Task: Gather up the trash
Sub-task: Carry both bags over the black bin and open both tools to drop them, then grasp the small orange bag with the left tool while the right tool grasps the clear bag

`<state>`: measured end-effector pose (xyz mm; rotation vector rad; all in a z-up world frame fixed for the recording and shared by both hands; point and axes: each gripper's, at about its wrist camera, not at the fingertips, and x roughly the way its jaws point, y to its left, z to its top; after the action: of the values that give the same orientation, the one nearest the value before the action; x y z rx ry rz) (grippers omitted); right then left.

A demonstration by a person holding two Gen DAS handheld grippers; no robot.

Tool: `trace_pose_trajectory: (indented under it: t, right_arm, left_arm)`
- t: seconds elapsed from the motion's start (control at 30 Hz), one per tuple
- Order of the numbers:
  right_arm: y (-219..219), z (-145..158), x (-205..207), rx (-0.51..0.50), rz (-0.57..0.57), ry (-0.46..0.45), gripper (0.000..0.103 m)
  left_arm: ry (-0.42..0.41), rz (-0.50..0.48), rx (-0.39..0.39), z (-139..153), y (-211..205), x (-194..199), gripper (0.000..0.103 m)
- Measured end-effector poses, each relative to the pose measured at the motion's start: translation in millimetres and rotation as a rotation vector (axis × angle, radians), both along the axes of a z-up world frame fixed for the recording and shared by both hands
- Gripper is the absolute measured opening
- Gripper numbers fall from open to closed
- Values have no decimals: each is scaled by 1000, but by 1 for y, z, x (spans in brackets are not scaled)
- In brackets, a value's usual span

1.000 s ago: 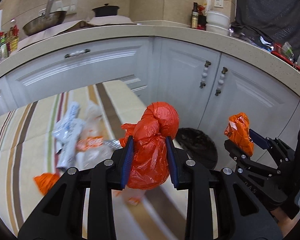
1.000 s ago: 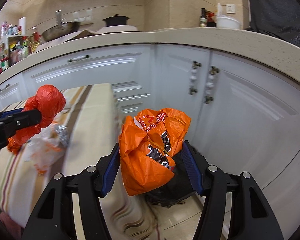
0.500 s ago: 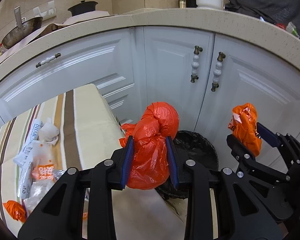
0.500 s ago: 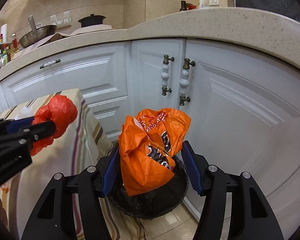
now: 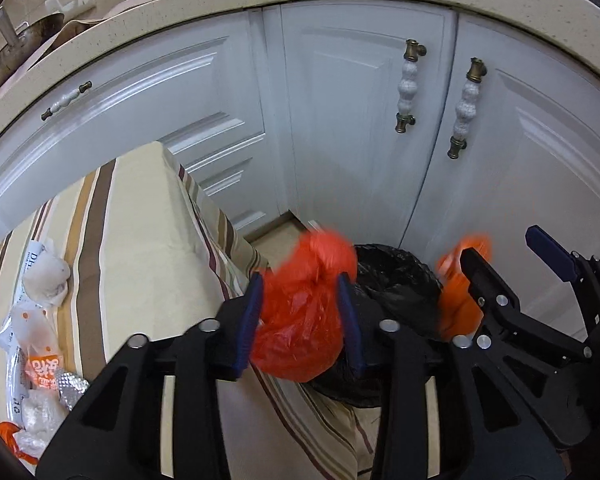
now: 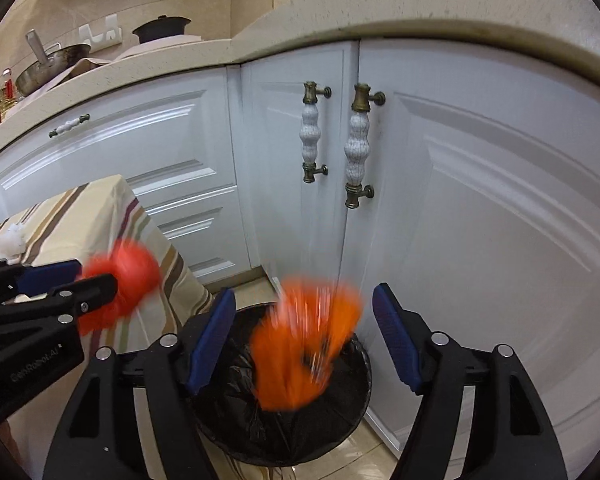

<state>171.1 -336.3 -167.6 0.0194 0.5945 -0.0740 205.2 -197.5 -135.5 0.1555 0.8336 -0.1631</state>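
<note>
My left gripper (image 5: 300,312) hangs over the near rim of a black-lined trash bin (image 5: 396,280), its jaws opening. A red plastic bag (image 5: 300,320) is still between the blue pads, blurred and sinking. To its right, my right gripper (image 5: 516,264) is also opening above the bin. In the right wrist view the right gripper (image 6: 304,340) has its pads spread wide, and an orange plastic bag (image 6: 304,344) drops free between them into the bin (image 6: 280,444), touching neither pad. The left gripper (image 6: 96,276) and the red bag (image 6: 128,276) show at the left of that view.
A table with a striped cloth (image 5: 140,240) stands left of the bin, with several wrappers and crumpled tissues (image 5: 40,360) lying on it. White cabinet doors with ceramic handles (image 6: 312,136) close in behind the bin. A countertop with a wok (image 6: 52,64) runs above.
Both grippers moved forward and down over the bin. Their jaws widened. The orange bag left the right pads and is falling. The red bag has slumped lower between the left pads.
</note>
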Motion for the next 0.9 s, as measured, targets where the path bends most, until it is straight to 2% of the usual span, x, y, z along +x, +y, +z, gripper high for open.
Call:
trace_pose_trajectory:
  t: [0.23, 0.57, 0.9]
  right_arm:
    - [-2, -4, 3, 17, -13, 11, 71]
    - [2, 7, -16, 22, -31, 6, 73]
    - [40, 31, -47, 29, 22, -7, 73]
  left_arm:
    - [-10, -7, 5, -1, -3, 3, 56]
    - [-48, 4, -2, 15, 13, -15, 58]
    - [-121, 91, -9, 44, 79, -58, 58]
